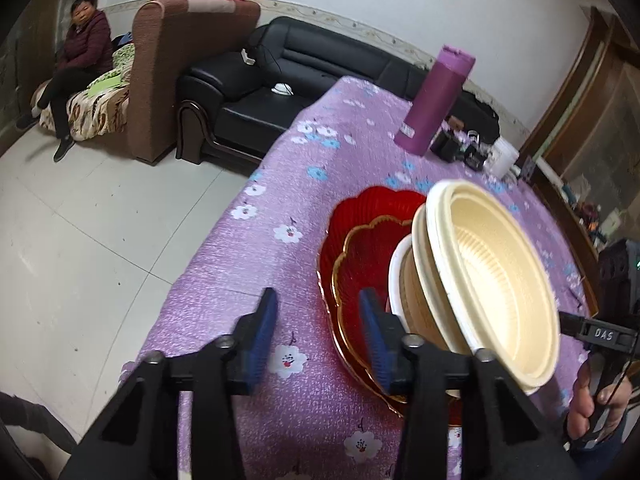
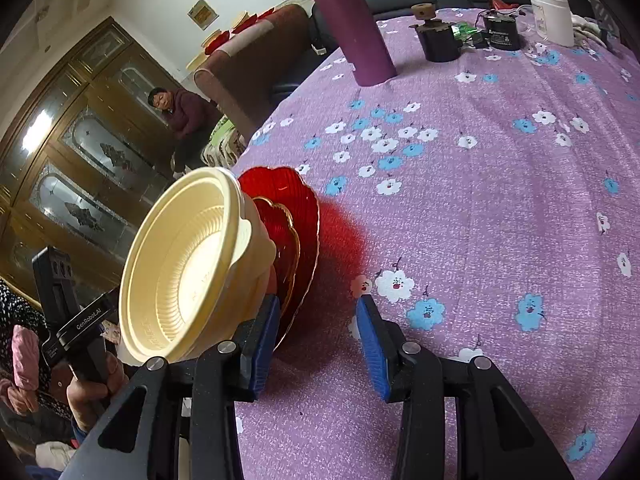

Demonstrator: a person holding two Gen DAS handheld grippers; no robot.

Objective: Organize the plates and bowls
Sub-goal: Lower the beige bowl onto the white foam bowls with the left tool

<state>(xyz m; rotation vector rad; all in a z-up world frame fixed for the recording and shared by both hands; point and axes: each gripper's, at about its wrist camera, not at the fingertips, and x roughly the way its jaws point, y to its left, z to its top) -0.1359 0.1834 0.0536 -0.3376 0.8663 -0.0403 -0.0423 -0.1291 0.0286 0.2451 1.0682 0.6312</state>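
Two stacked red scalloped plates (image 1: 360, 240) with gold rims lie on the purple flowered tablecloth (image 1: 256, 264). A stack of nested cream bowls (image 1: 496, 276) stands on the plates. My left gripper (image 1: 318, 336) is open and empty, its right finger beside the stack. In the right wrist view the red plates (image 2: 292, 216) and the cream bowls (image 2: 188, 268) lie at the left. My right gripper (image 2: 316, 344) is open and empty, its left finger next to the bowls.
A purple flask (image 2: 352, 28) stands at the table's far side, with two small black devices (image 2: 440, 40) and a white jar (image 2: 552, 16) near it. A black sofa (image 1: 280, 92) and a brown armchair (image 1: 176, 64) stand beyond the table. A person (image 1: 76, 60) sits there.
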